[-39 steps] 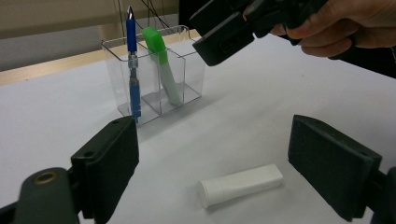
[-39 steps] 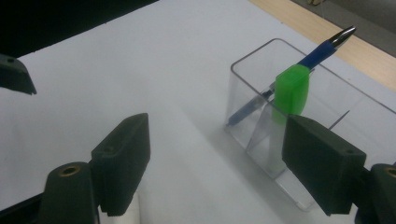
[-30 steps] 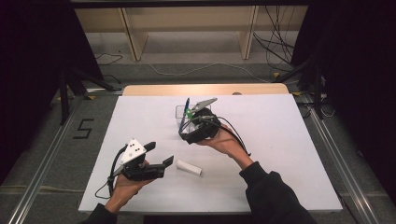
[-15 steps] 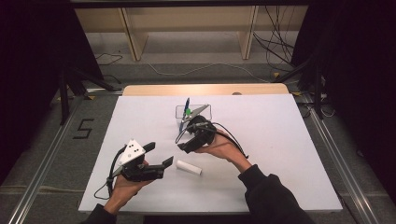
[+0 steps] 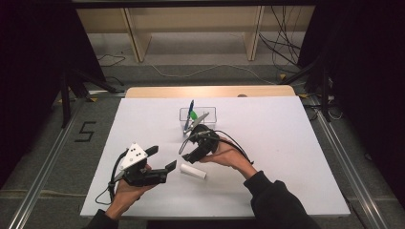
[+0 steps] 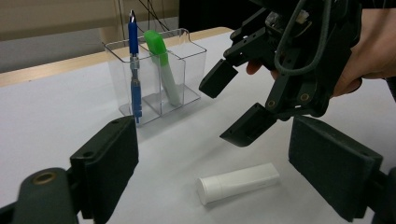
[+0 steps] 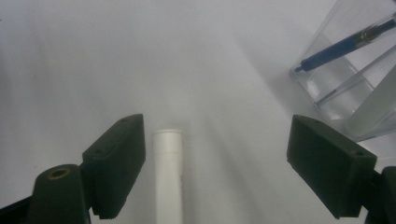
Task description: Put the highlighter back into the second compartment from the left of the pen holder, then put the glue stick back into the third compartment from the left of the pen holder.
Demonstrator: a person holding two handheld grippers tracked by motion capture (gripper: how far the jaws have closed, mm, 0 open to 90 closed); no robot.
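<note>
White foam board [image 5: 286, 157] is covering the table in the high view, and a short white plastic tube [image 5: 193, 171] is lying flat on it, well in front of a clear plastic two-compartment holder [image 5: 209, 113]. A blue pen [image 5: 190, 112] and a green-capped white marker [image 5: 192, 116] are standing in that holder. The right gripper [image 5: 192, 147] is sitting between the holder and the tube, jaws spread and empty; a second ago it was up at the holder's front, so it has been drawing back toward the tube. The left gripper [image 5: 161, 160] is hovering just left of the tube, jaws apart, holding nothing, where it was before. The tube is lying where it lay earlier.

Seen from the left gripper view, the white tube [image 6: 238, 182] is resting on the board between the two spread black jaws, cap end toward the left jaw, touching neither. The right gripper [image 6: 236, 105] is hanging just above and behind the tube, tips pointing down and apart. The blue pen [image 6: 134, 65] is standing in the holder's [image 6: 194, 51] left compartment and the marker [image 6: 161, 63] is leaning in the next one.

From the right gripper view, the tube [image 7: 168, 177] is lying just beside the left jaw, inside the wide-open gap, well short of the right jaw. The holder [image 7: 345, 88] is standing at upper right, with the pen's tip [image 7: 327, 51] inside it.
</note>
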